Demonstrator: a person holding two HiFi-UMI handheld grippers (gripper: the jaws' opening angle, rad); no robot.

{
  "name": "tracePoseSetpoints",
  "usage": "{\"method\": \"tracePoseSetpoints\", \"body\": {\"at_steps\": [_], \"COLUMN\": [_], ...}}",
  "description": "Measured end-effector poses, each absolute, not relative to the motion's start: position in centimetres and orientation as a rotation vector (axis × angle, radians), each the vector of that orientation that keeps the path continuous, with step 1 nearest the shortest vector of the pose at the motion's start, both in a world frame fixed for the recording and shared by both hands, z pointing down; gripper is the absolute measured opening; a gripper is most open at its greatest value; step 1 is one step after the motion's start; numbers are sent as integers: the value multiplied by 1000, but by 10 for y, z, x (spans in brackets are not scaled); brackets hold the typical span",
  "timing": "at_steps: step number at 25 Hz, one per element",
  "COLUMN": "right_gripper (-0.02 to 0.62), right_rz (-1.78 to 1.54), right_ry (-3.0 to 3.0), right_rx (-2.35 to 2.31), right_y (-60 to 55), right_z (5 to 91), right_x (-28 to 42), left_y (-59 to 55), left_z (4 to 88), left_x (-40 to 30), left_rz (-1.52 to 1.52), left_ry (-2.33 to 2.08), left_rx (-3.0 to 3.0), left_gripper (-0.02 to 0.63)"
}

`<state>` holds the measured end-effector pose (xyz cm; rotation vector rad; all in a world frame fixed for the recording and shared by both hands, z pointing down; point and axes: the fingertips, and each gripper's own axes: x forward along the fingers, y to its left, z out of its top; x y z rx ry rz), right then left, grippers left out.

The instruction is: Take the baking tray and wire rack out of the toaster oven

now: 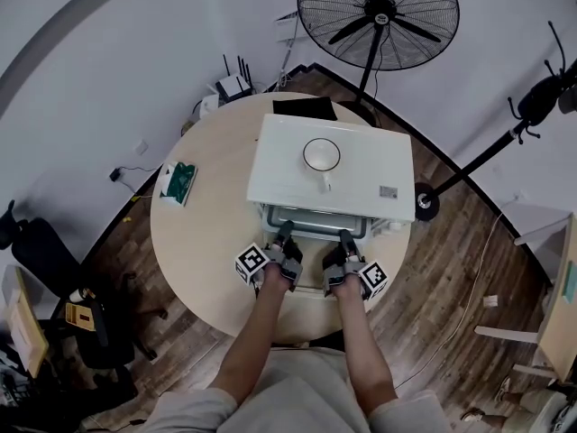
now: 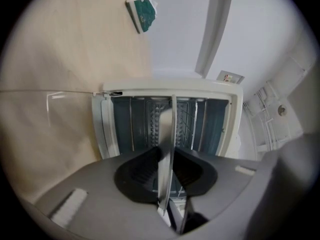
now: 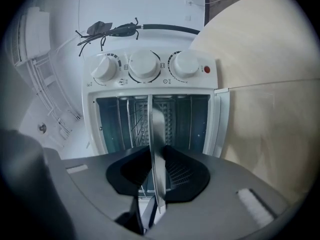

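Pale round wooden tabletop [image 1: 203, 242] fills the middle of the head view, with dark plank flooring around it, a white wall curving behind and a black pedestal fan [image 1: 379, 16] at the upper right. A boxy white toaster oven [image 1: 379, 170] sits at the table's centre with a shallow white bowl [image 1: 322, 154] on its roof. Its mouth faces the lower edge of the frame, toward the person, and the door is down.

The thin silver metal baking tray [image 2: 164, 134] lies level in that mouth. Its front rim runs left to right across the opening, so its way out is straight toward the bottom of the head view. Neither hand is nearer: the left gripper [image 1: 286, 233] takes the rim left of centre and the right gripper [image 1: 344, 238] takes it right of centre, both pointing into the oven.

In the left gripper view the tray is edge-on, a bright blade between the black pads, which are drawn narrow and press on it from both sides. The right gripper view shows the same on its side of the baking tray [image 3: 156, 134], under the three white knobs. Thin wires deeper in the cavity appear to be the wire rack [image 3: 136, 126], not yet taken out.

An even pull looks necessary, since a lead by one hand would likely skew the tray against the side walls.
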<state>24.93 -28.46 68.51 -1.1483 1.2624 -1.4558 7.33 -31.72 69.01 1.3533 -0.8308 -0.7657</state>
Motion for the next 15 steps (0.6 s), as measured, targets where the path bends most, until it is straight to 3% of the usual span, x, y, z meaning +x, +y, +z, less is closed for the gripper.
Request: {"method": "tracePoseSetpoints", "body": {"at_steps": [15], "right_gripper": [77], "right_rz": [-1410], "right_ry": [1301], "right_rx": [-1158], "right_y": [-223], "right_z": [684], "right_x": [240], "left_y": [-259], "left_z": [689], "left_x": [64], "left_rz": [-688], "left_ry": [-797], "left_rx": [1385], "left_gripper": [140]}}
